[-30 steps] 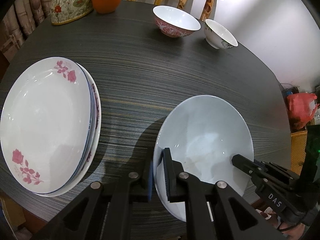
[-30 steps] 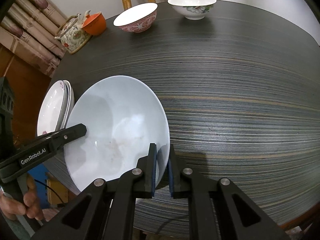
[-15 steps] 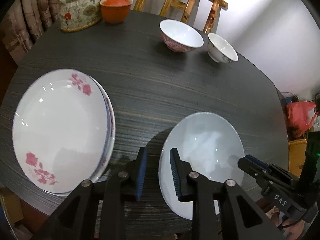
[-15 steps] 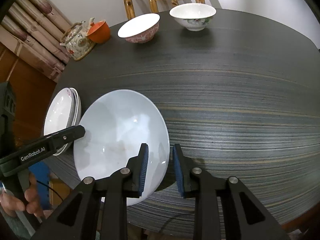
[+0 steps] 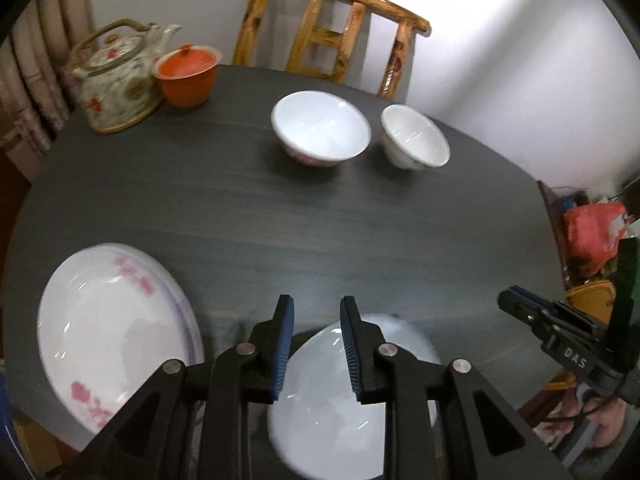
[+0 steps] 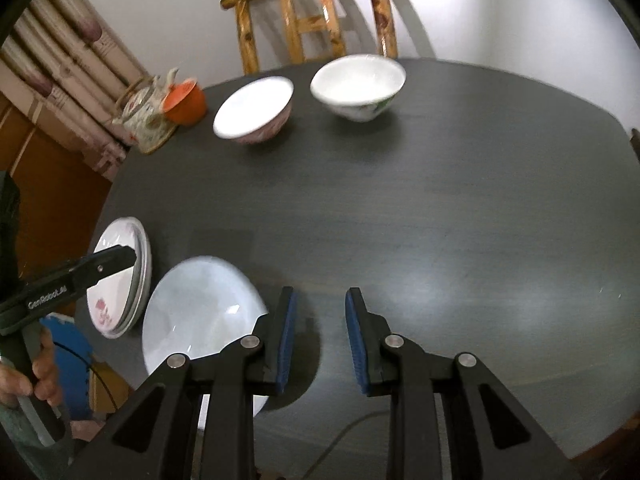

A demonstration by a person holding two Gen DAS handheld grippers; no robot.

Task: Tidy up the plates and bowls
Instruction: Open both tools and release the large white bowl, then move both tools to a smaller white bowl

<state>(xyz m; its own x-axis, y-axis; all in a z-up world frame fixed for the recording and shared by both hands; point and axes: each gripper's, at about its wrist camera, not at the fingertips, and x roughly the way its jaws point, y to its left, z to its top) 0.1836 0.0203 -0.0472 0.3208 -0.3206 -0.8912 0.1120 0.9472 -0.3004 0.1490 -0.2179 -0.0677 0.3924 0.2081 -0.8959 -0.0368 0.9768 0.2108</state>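
Observation:
A plain white plate (image 5: 340,408) lies on the dark round table (image 5: 320,216) near its front edge; it also shows in the right wrist view (image 6: 200,320). A stack of rose-patterned plates (image 5: 116,332) sits to its left, also in the right wrist view (image 6: 120,276). A red-patterned bowl (image 5: 320,128) and a smaller white bowl (image 5: 414,142) stand at the far side. My left gripper (image 5: 316,344) is open and empty above the plain plate's left rim. My right gripper (image 6: 320,332) is open and empty, just right of that plate.
A floral teapot (image 5: 116,80) and an orange lidded cup (image 5: 188,76) stand at the far left of the table. A wooden chair (image 5: 332,40) is behind the table. A red bag (image 5: 592,232) lies on the floor to the right.
Both grippers opened, let go of the plain white plate and pulled back and up. The plate now lies flat on the table beside the stack.

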